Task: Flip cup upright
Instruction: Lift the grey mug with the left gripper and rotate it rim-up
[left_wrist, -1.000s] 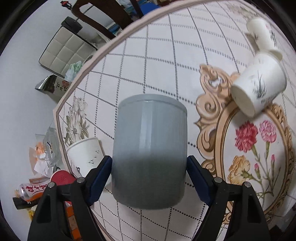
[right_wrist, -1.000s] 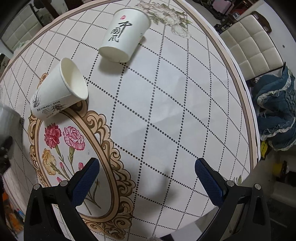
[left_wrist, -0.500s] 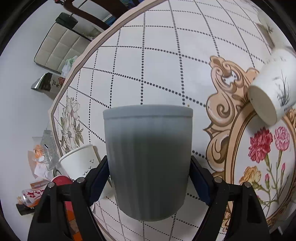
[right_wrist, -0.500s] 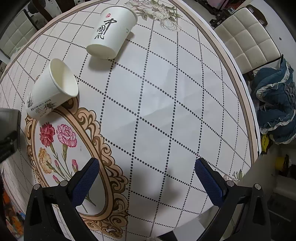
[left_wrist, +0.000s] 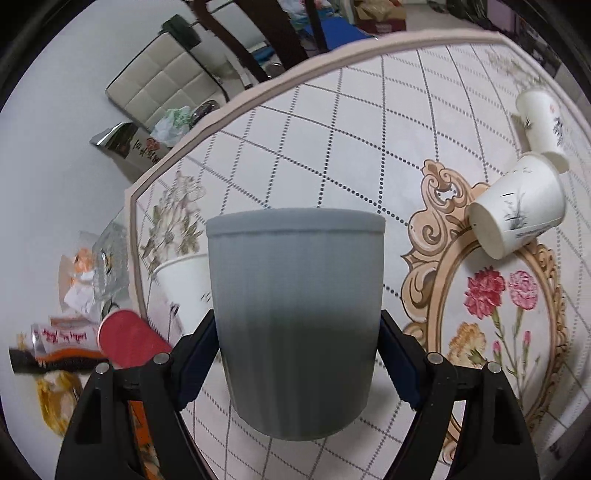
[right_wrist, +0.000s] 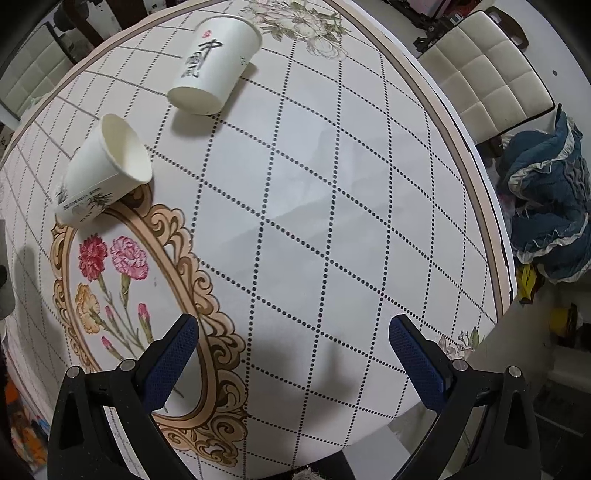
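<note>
Pinching the grey cup (left_wrist: 295, 325) by its lower sides, the left gripper (left_wrist: 295, 365) holds it above the table (left_wrist: 332, 122), wide rim away, likely mid-flip. The right gripper (right_wrist: 293, 360) hovers empty, jaws spread.

The right gripper (right_wrist: 293, 356) hangs over the near part of the table (right_wrist: 332, 192) with its blue-padded fingers (right_wrist: 171, 363) spread wide and nothing between them. Far to the left, two paper cups lie on their sides: one (right_wrist: 98, 177) resting against the floral oval frame (right_wrist: 207, 317), mouth facing right, and the other (right_wrist: 214, 64) farther back with black lettering. A padded chair (right_wrist: 487, 77) stands beyond the table's right edge.
</note>
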